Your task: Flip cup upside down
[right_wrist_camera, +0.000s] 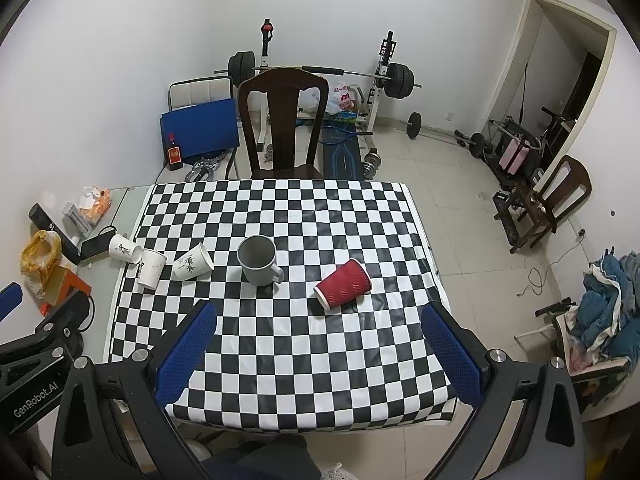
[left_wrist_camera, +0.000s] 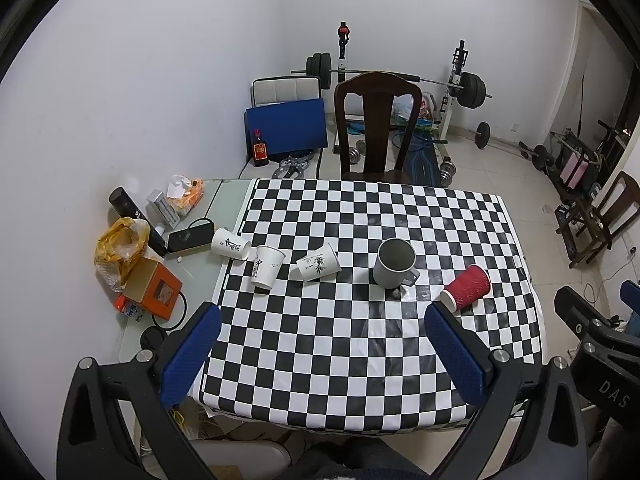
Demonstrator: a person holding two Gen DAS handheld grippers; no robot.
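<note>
Mug (right_wrist_camera: 258,264): grey, upright at mid-table, mouth up, long axis vertical, handle toward the near right; nothing visible inside.
Red cup (right_wrist_camera: 344,285): ribbed paper, lying on its side right of the mug, well apart from it; long axis runs from near left to far right, open mouth facing near left, base far right.
Bamboo-print cup (right_wrist_camera: 193,267): white paper, tipped on its side just left of the mug, mouth toward the far right.
Middle white cup (right_wrist_camera: 151,268): leans tilted, mouth up and open; contents cannot be told.
Far-left white cup (right_wrist_camera: 125,249): on its side at the cloth's left edge, touching the middle cup's rim.
Table (right_wrist_camera: 300,340): covered by a black-and-white checked cloth; a wooden chair (right_wrist_camera: 282,120) stands at its far side.
Left gripper (left_wrist_camera: 322,354): released, blue fingers spread wide, above the near table edge, holding nothing.
Right gripper (right_wrist_camera: 318,354): likewise spread wide and unloaded, near edge, well short of the red cup.
Left clutter: yellow bag (left_wrist_camera: 120,248) and orange box (left_wrist_camera: 154,288) on bare tabletop beside the cloth.
</note>
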